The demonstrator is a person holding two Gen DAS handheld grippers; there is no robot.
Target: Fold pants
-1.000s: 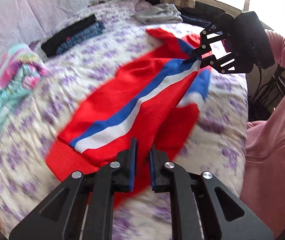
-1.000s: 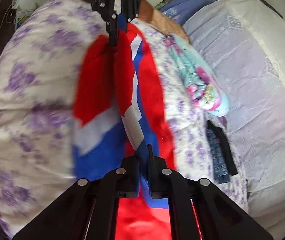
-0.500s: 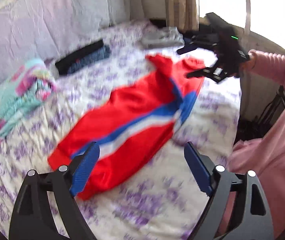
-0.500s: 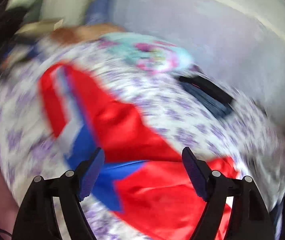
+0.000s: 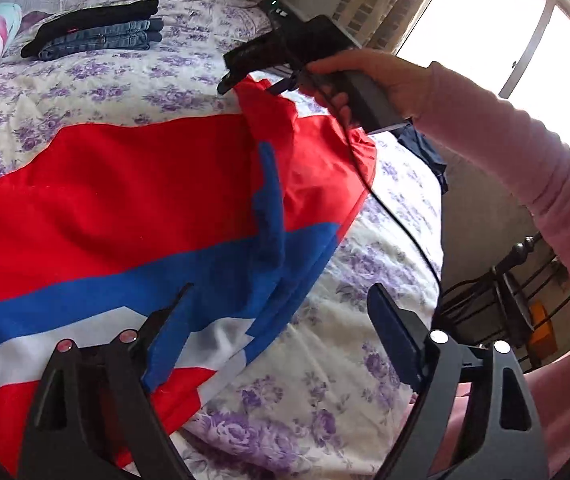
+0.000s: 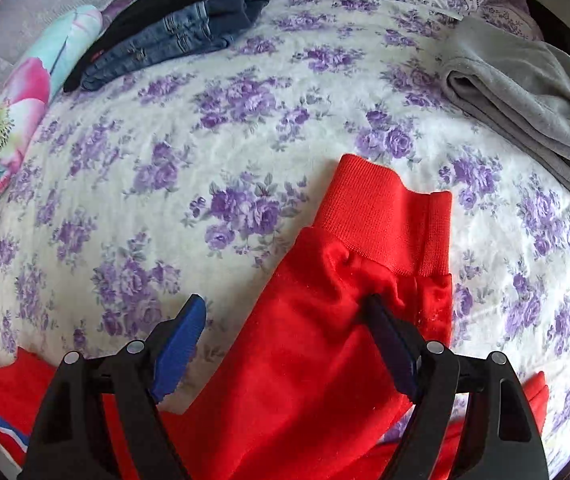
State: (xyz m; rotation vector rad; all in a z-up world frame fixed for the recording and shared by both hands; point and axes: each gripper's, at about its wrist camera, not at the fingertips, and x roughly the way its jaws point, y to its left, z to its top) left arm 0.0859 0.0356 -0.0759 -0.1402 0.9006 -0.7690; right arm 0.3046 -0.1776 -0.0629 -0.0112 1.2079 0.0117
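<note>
Left wrist view shows both tongs, a second ago pinched on the red pants [image 5: 157, 184], now apart: left gripper [image 5: 281, 320] wide and empty, right gripper [image 6: 285, 320] closing over the cuff, pants flat on the bed [image 6: 245, 120] for another fold.

The pants [image 5: 125, 208] are running off the left and bottom edges of the left wrist view — their far end is out of sight. In the right wrist view, the right gripper [image 6: 285, 336] is covering part of the red leg, and the bottom edge is cutting the leg off. A hand [image 5: 369, 76] and the gripper body are hiding the right gripper's fingertips in the left view — its pads cannot be told there.
</note>
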